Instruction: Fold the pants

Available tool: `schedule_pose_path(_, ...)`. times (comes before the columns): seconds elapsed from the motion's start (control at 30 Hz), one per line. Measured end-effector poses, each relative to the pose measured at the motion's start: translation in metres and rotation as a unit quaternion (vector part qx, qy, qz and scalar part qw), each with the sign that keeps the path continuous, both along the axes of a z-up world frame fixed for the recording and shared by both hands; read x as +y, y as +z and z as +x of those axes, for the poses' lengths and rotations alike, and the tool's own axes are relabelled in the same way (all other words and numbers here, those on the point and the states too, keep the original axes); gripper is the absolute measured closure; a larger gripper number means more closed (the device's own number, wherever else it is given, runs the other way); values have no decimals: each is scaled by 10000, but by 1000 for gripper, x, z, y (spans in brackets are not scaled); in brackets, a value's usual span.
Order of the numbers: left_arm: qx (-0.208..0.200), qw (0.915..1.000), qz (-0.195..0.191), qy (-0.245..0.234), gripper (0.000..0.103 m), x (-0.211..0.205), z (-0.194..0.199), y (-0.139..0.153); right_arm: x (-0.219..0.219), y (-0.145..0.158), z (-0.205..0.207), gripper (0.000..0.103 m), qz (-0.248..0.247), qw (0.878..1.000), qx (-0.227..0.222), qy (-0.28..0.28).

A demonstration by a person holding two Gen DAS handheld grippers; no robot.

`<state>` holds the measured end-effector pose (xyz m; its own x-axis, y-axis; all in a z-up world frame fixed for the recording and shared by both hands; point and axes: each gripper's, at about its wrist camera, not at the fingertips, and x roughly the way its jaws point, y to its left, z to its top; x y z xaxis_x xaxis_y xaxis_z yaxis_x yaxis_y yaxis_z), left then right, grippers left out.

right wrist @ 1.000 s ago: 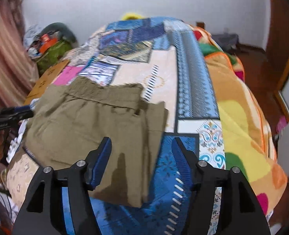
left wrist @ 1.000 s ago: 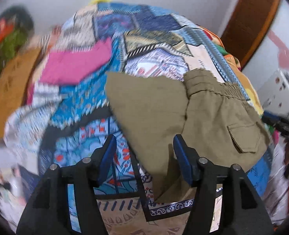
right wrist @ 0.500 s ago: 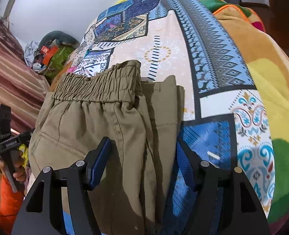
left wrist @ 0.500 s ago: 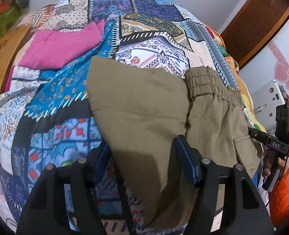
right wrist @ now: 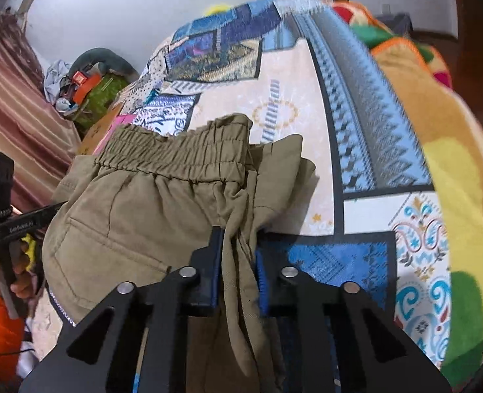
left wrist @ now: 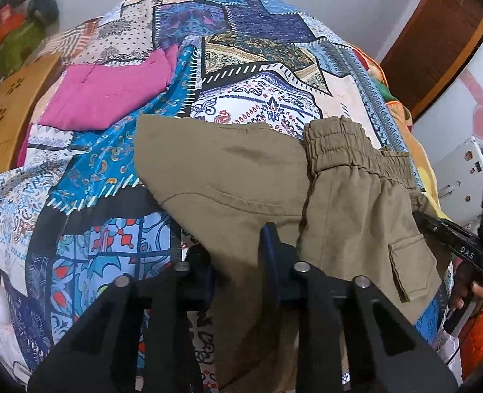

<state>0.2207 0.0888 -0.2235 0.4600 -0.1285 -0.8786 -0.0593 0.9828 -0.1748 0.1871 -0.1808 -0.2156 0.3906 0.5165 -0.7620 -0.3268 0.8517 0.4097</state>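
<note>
Olive-green pants (left wrist: 241, 183) lie partly folded on a patterned bedspread (left wrist: 241, 65), with the elastic waistband (left wrist: 339, 144) at the far right. My left gripper (left wrist: 238, 258) is shut on the near edge of the pants fabric. In the right wrist view the same pants (right wrist: 149, 203) fill the left half, waistband (right wrist: 182, 154) at the far side. My right gripper (right wrist: 239, 262) is shut on a bunched edge of the pants at their right side. The other gripper shows at the edge of each view.
A folded pink garment (left wrist: 110, 91) lies on the bed at the far left. A wooden headboard (left wrist: 2, 118) stands left of it. A colourful blanket (right wrist: 454, 163) covers the bed's right side. A cluttered pile (right wrist: 87, 88) lies by the wall, and a wooden door (left wrist: 437, 42) stands behind.
Both grippers have moved forward onto the pants and closed on the fabric: the left on the near edge, the right on the right-side edge. One second ago both were open.
</note>
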Motion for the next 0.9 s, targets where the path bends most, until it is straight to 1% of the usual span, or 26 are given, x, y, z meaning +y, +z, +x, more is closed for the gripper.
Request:
schedule_pose_path(0.03, -25, 10000, 94, -5, 84, -2, -1, 2, 2, 3, -2, 91, -53, 9999, -91, -13)
schedule_pose_path(0.1, -97, 9992, 378, -19, 96, -6, -3, 6, 2, 7, -4, 93, -101, 9996, -242, -45)
schedule_pose_path(0.13, -143, 9984, 541, -90, 97, -9, -5, 9, 2, 11, -5, 93, -107, 9994, -306, -75)
schedule_pose_path(0.2, -228, 9973, 674, -175, 99, -11, -9, 16, 2, 19, -6, 94, -114, 9990, -431, -100)
schedule_pose_path(0.37, -565, 9946, 814, -294, 100, -9, -18, 44, 8, 52, -7, 95, -244, 9953, -940, -42)
schedule_pose_path(0.57, -998, 9893, 1052, -167, 100, 4, -19, 83, 30, 89, 0, 95, -373, 9889, -1426, 163)
schedule_pose_path(0.7, -1296, 9836, 1254, 18, 100, 26, -14, 110, 48, 112, 10, 95, -357, 9842, -1717, 260)
schedule_pose_path(0.9, -1537, 9781, 1346, 394, 100, 73, 4, 133, 94, 137, 37, 95, -321, 9771, -2047, 494)
